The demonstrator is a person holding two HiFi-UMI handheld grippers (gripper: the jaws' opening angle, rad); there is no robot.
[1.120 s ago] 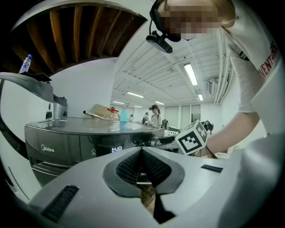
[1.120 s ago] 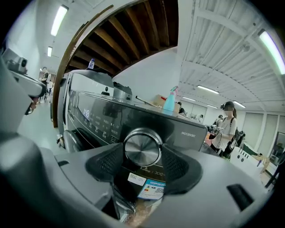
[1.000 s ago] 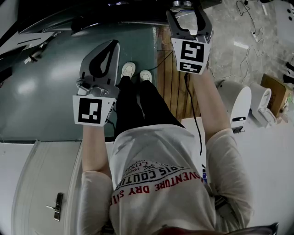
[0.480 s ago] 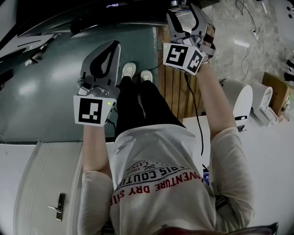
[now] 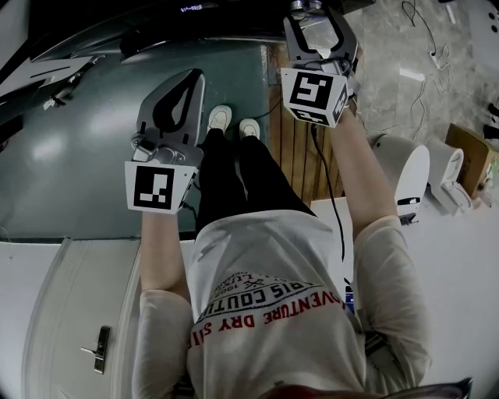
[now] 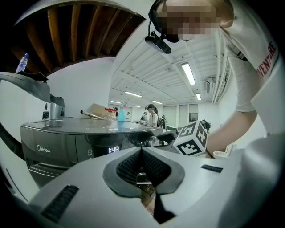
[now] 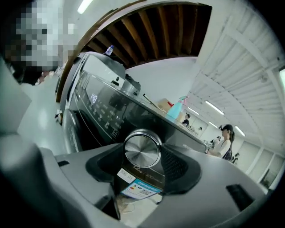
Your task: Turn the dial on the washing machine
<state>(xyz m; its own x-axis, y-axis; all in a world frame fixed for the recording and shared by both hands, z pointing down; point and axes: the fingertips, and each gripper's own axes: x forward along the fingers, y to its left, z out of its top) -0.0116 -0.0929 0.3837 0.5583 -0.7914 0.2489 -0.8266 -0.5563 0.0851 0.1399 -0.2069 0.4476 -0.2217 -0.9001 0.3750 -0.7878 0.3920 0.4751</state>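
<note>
The washing machine (image 7: 95, 111) shows its dark control panel in the right gripper view. Its round silver dial (image 7: 142, 149) sits between the two pads of my right gripper (image 7: 143, 156). The jaws have just been closing, and both pads now lie against the dial's sides. In the head view the right gripper (image 5: 316, 19) reaches to the machine's front at the top edge. My left gripper (image 5: 187, 78) hangs over the machine's grey top (image 5: 86, 132), its pads (image 6: 133, 164) pressed together with nothing between them. The lit display (image 6: 113, 149) shows in the left gripper view.
A blue spray bottle (image 6: 121, 114) and a flat box stand on the machine's far top. Wooden slats (image 5: 292, 148) cover the floor beside my feet. White appliances (image 5: 405, 175) and a cardboard box (image 5: 468, 156) stand at right. A cable (image 5: 333, 210) runs along my right arm. People stand far behind.
The right gripper has rolled about its own axis: its marker cube tilted leftward, then came partly back. The left gripper has not moved.
</note>
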